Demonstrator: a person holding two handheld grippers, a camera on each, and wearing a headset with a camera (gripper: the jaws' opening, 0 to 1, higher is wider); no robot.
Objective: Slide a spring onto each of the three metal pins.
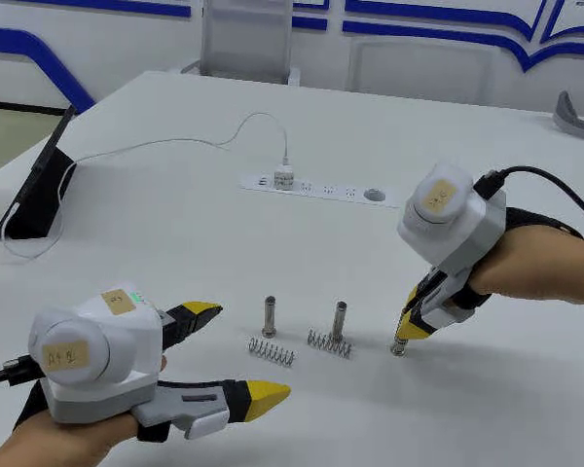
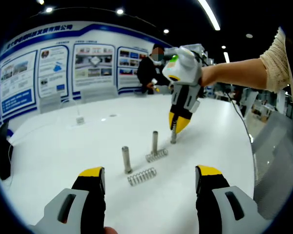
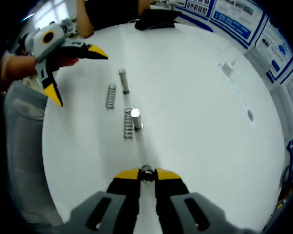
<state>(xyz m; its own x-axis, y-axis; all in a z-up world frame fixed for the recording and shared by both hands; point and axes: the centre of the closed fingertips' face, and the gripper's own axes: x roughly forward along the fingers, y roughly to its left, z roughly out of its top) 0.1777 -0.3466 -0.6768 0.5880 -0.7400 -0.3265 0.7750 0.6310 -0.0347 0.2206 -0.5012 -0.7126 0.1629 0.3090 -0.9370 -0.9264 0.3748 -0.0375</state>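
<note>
Nearest, on the left, the left gripper has its 2 yellow-tipped jaws spread wide, and it holds nothing. Just past its tips, 2 springs lie flat on the table: the left spring and the right spring. The left pin stands upright just behind the left spring, a little apart from it. The middle pin stands upright too, and the right spring lies right beside its foot. Over on the right, the right gripper points down. Its jaws are closed on the top of the right pin, which stands on the table, so the yellow tips hide that pin's top.

Farther back, a white power strip lies flat with a white plug in it. A thin white cable runs from the plug to a dark screen propped up near the left edge.

The table is white, smooth and wide. Past its far edge are a grey chair and a white wall with blue stripes. In the left gripper view, posters hang on the wall and a person is at the far side.

All 3 pins are short grey metal sticks with a wider foot. Both springs are thin silver coils.
</note>
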